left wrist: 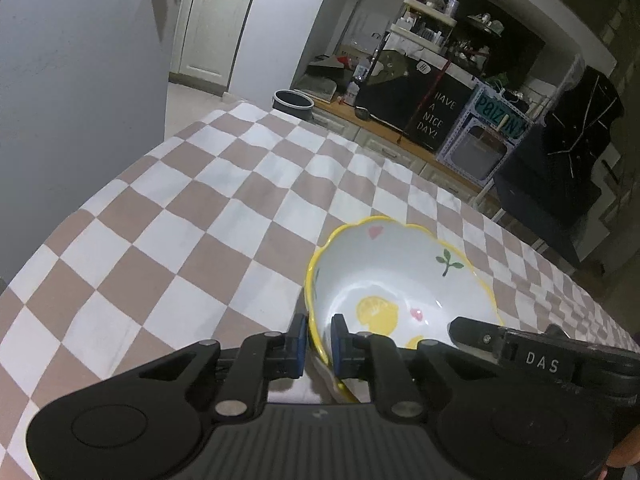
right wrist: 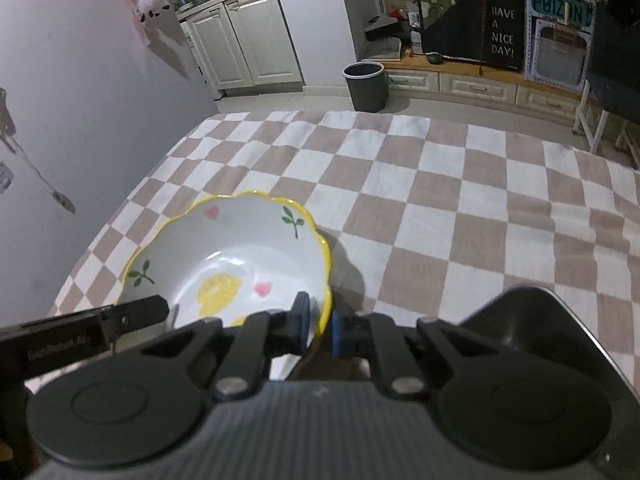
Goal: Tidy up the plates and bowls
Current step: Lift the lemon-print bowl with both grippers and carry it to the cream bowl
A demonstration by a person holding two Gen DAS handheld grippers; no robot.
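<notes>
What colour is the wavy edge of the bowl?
Yellow. The bowl has a yellow scalloped rim around its white inside, clearest in the right wrist view.

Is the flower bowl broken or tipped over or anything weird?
No, the bowl looks whole and empty. It sits upright on the checked tablecloth. The left hand-held gripper and the right hand-held gripper each pinch its yellow rim on opposite sides.
</notes>
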